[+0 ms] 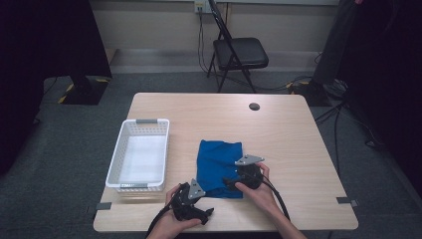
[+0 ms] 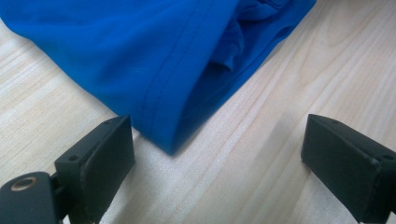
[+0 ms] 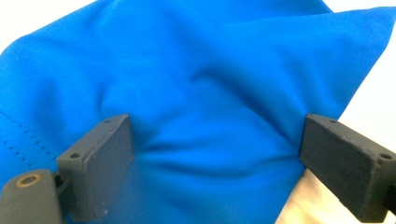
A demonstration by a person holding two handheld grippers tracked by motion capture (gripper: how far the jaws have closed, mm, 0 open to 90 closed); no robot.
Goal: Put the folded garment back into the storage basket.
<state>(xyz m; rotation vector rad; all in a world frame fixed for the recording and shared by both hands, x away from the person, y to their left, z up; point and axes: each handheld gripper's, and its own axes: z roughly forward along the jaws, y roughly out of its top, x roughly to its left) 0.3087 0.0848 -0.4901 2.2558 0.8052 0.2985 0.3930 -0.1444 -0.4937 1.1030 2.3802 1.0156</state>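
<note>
Blue folded cloth lies on your wooden table, beside the empty white plastic basket. Your left gripper and right gripper are both wide open, holding nothing. Grabbing and moving it looks still to do.

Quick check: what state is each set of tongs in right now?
Left tongs: open, holding nothing, at the blue cloth corner.
Right tongs: open, over the cloth, not gripping.

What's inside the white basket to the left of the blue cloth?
The white basket looks empty: the high view shows only its pale floor. Its near wall hides a strip of the floor, so something flat there couldn't be seen. The blue cloth lies on the table beside it.
</note>
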